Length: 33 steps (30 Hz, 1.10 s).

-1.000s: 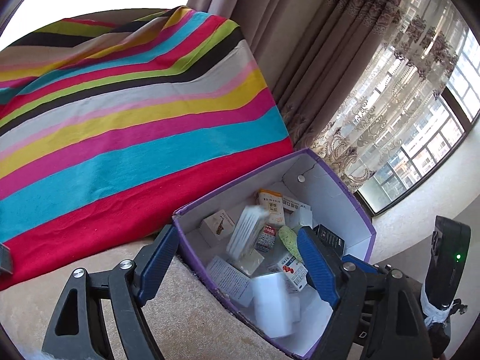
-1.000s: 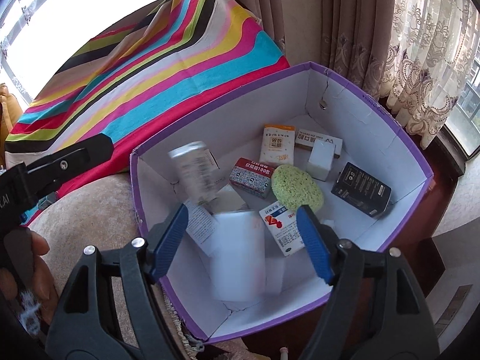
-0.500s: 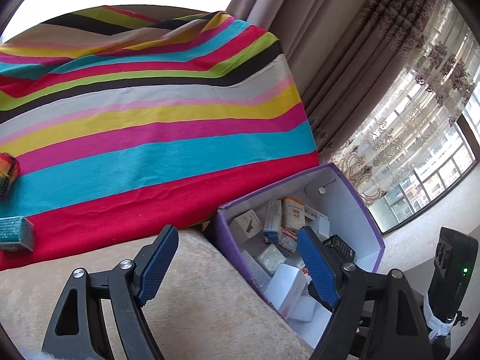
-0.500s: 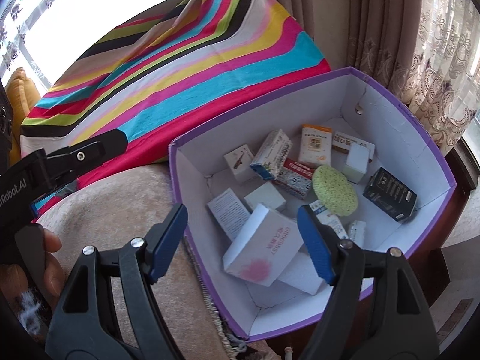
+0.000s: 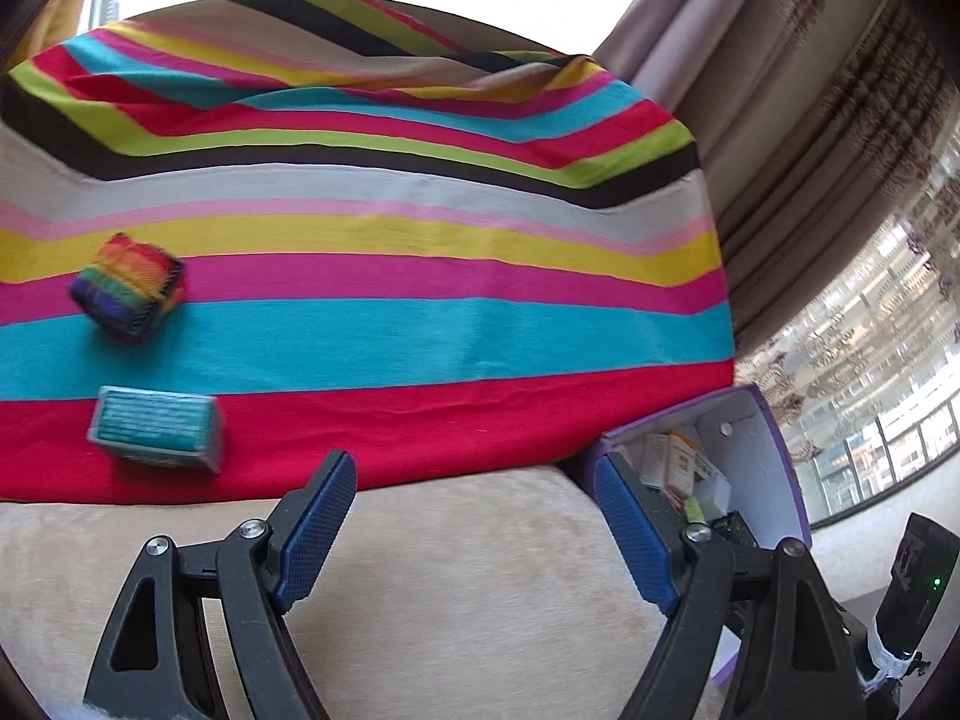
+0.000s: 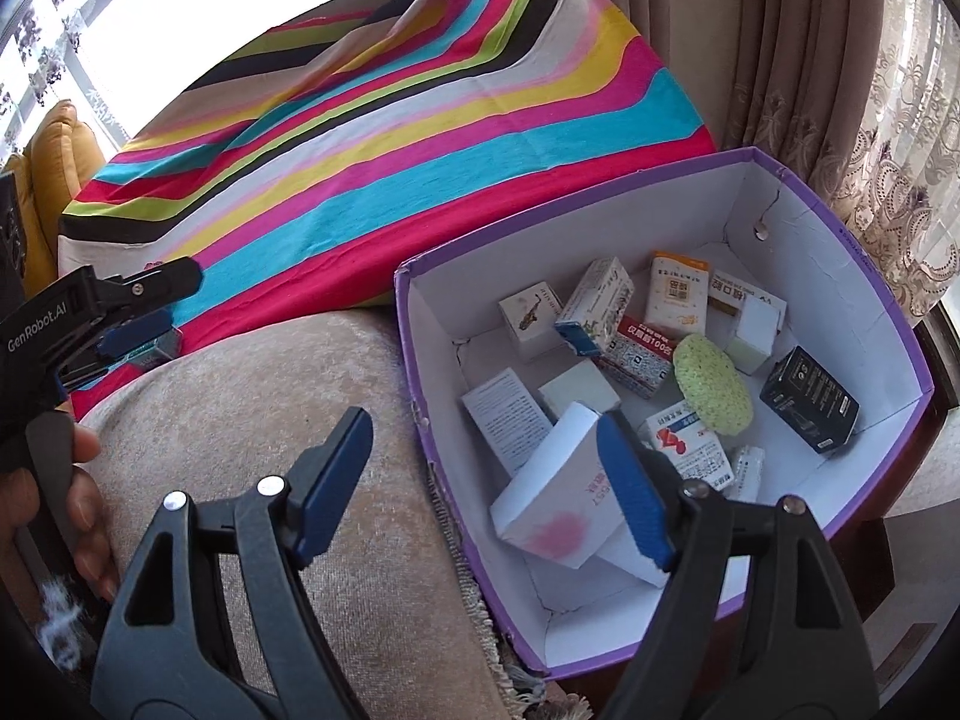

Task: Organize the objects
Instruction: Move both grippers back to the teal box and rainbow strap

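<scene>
A purple box (image 6: pixel 414 372) with white walls stands beside the beige sofa arm and holds several small cartons, a green sponge (image 6: pixel 711 384) and a black carton (image 6: pixel 807 399). It also shows at the right in the left wrist view (image 5: pixel 774 450). A teal box (image 5: pixel 156 429) and a rainbow-striped block (image 5: pixel 129 285) lie on the striped cloth (image 5: pixel 390 276). My left gripper (image 5: pixel 474 531) is open and empty over the sofa arm, right of the teal box. My right gripper (image 6: pixel 483 489) is open and empty over the box's left rim.
The beige sofa arm (image 6: pixel 252 414) lies between cloth and box. Brown curtains (image 5: pixel 798 138) and a window are behind the box. A yellow cushion (image 6: pixel 51 180) sits far left. The left gripper also shows in the right wrist view (image 6: pixel 120 306), near the teal box.
Both grippers swung left, away from the box interior. The dropped cartons came to rest in the box. The teal box and rainbow block came into the left wrist view.
</scene>
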Motion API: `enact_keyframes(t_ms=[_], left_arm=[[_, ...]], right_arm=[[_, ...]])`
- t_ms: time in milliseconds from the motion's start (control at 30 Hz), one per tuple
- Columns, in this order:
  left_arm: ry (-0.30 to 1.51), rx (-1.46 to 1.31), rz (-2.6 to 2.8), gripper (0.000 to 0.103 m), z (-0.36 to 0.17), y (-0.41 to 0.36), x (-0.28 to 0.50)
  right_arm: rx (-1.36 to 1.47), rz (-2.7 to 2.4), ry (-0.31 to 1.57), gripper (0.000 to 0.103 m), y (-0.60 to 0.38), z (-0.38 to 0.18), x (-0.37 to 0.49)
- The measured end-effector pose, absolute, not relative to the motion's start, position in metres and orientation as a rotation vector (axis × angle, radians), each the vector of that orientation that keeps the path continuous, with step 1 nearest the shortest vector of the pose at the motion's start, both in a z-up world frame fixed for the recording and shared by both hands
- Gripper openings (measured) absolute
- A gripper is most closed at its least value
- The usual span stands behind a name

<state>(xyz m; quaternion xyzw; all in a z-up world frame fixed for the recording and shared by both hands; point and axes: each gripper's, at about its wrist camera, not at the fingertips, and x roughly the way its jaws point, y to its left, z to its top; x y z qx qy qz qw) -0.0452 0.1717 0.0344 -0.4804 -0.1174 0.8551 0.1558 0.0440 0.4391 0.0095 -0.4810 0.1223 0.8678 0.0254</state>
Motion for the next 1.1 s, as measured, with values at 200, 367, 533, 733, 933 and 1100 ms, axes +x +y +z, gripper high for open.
enact_keyframes(t_ms=[200, 367, 533, 733, 933, 1100], left_arm=[[-0.371, -1.452, 2.542, 0.083, 0.032, 0.117, -0.051], [-0.376, -1.551, 2.571, 0.083, 0.023, 0.084, -0.058], [-0.337, -1.621, 2.566, 0.083, 0.015, 0.072, -0.066], [-0.233, -1.695, 2.519, 0.083, 0.003, 0.076, -0.083], [-0.200, -1.739, 2.517, 0.083, -0.007, 0.074, -0.092], [-0.195, -1.739, 2.494, 0.083, -0.010, 0.072, -0.096]], right_arm=[[-1.511, 2.683, 0.372, 0.080, 0.433, 0.005, 0.043], [-1.521, 2.686, 0.371, 0.080, 0.431, 0.004, 0.041], [-1.525, 2.693, 0.362, 0.081, 0.426, 0.004, 0.037], [-1.530, 2.713, 0.344, 0.081, 0.418, 0.006, 0.032], [-1.536, 2.743, 0.318, 0.081, 0.404, 0.010, 0.024], [-1.542, 2.770, 0.289, 0.081, 0.391, 0.013, 0.017]])
